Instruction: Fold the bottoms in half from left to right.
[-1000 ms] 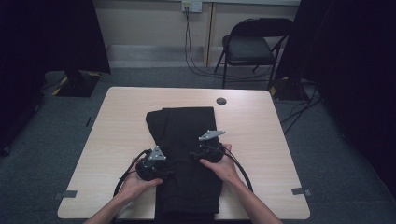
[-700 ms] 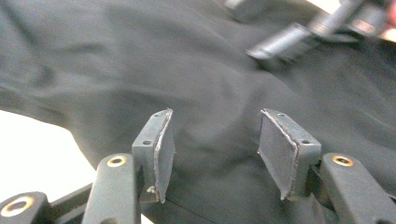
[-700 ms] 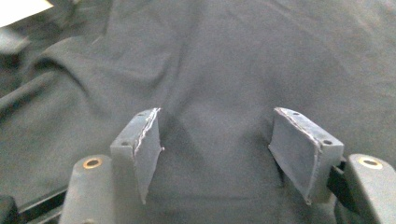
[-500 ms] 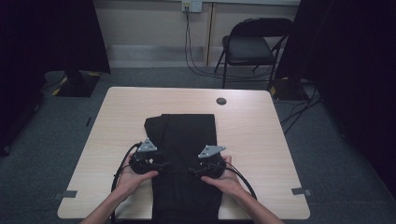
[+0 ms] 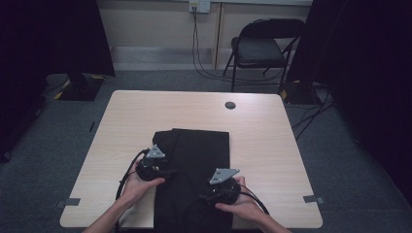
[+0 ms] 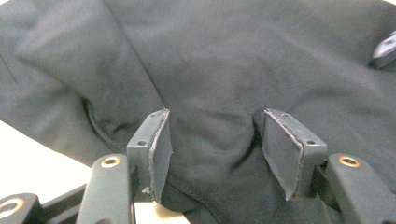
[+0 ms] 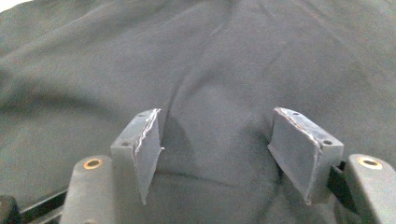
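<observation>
A black garment (image 5: pixel 197 150) lies lengthwise on the light wooden table (image 5: pixel 272 145), and its near end reaches the table's front edge. My left gripper (image 5: pixel 167 171) rests on the garment's left edge. Its jaws have just been opening; they stand open (image 6: pixel 212 140) with a soft fold of black cloth (image 6: pixel 210 93) bulging between them, not pinched. My right gripper (image 5: pixel 204 196) sits on the garment's right side, closer to the front edge. It is open (image 7: pixel 217 144), with a low ridge of the cloth (image 7: pixel 210 70) between its pads.
A small round black cap (image 5: pixel 230 105) sits in the tabletop at the far side. A black folding chair (image 5: pixel 262 48) stands beyond the table, with cables (image 5: pixel 204 63) on the floor. Bare wood lies left and right of the garment.
The garment has slid toward the table's near edge, its far end now closer in. Both hands have drawn back toward the person, the right one farther.
</observation>
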Demonstrator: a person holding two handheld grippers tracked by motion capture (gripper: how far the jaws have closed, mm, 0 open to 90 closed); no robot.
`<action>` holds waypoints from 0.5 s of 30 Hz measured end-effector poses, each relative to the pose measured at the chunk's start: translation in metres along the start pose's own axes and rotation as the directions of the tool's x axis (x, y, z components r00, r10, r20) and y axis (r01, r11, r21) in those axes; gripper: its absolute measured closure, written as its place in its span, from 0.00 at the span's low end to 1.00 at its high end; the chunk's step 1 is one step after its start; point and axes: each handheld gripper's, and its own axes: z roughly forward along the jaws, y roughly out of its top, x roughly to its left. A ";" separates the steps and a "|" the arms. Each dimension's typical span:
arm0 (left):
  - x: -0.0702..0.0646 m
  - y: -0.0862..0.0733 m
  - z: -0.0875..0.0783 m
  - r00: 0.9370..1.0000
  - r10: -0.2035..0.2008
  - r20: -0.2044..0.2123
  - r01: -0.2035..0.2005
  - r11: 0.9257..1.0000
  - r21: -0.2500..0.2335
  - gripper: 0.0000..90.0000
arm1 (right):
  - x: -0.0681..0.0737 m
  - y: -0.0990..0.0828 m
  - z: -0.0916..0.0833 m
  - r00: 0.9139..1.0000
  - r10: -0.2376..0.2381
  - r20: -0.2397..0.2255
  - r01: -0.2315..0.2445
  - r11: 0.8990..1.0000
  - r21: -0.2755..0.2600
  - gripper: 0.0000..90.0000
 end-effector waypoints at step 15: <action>0.002 0.005 -0.026 0.999 0.004 0.036 -0.002 0.998 -0.061 0.54 | -0.036 0.022 -0.033 0.985 0.129 0.112 -0.117 0.987 -0.107 0.31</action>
